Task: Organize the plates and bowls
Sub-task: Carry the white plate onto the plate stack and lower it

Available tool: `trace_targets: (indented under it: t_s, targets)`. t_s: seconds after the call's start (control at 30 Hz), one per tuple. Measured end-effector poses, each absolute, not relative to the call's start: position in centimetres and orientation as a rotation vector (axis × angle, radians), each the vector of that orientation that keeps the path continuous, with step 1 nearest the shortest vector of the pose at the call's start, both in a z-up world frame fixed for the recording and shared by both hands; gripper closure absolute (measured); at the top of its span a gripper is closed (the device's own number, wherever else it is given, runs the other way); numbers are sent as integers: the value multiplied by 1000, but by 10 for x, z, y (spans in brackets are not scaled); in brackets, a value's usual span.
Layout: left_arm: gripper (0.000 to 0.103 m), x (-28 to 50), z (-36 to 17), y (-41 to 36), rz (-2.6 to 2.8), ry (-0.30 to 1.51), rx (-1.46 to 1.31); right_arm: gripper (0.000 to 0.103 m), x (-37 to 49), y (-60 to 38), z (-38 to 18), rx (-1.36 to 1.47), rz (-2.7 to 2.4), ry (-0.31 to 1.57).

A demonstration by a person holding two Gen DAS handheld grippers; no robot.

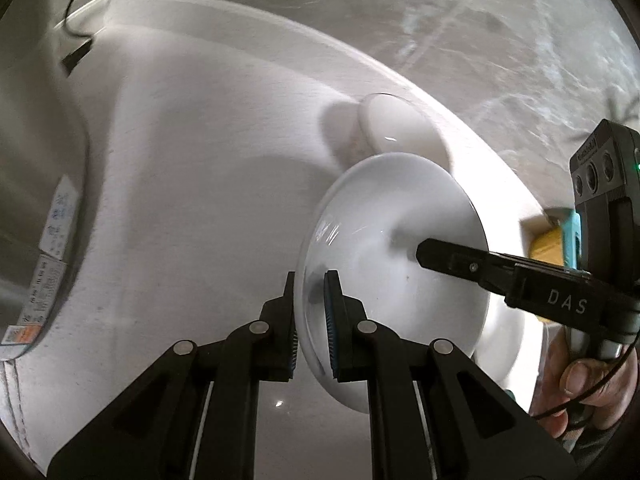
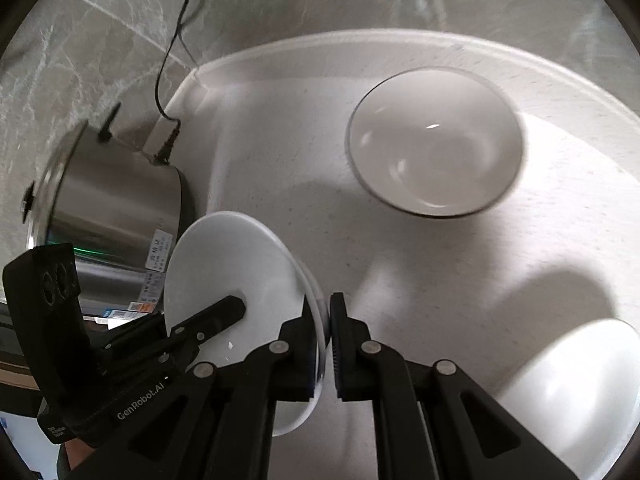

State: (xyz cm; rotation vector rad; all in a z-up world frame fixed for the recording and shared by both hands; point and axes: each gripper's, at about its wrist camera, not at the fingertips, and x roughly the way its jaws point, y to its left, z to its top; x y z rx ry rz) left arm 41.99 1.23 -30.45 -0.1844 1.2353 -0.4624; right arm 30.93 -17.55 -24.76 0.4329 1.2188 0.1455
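Both grippers hold one white plate (image 1: 396, 264) on edge above the tabletop (image 2: 280, 184). The left gripper (image 1: 311, 312) has its jaws clamped on the rim; the right gripper (image 2: 325, 344) pinches the opposite rim. A white bowl (image 2: 434, 142) sits ahead of the right jaws, a steel pot (image 2: 116, 196) to their left.

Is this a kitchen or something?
Probably a kitchen counter. There's a pale speckled worktop against a marble-look wall, a plugged-in steel cooker pot, a white bowl, and a white plate that both grippers, left and right, are pinching by its rim.
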Motion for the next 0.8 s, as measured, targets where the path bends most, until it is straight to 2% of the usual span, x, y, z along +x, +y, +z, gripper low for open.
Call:
trace_targets:
  t_s: [0.37,0.5,0.8]
  targets:
    - [93,383,-276,-99,-645,1229,-74,94,236,-258,-212,497,6,1117]
    - [93,366,-281,-143,-692,1252,-24,94,208,-290,-217,535,-51,1112]
    - [93,352,-311,-186,-695,1293,62,95,178,-324,-246,582,-95,1160]
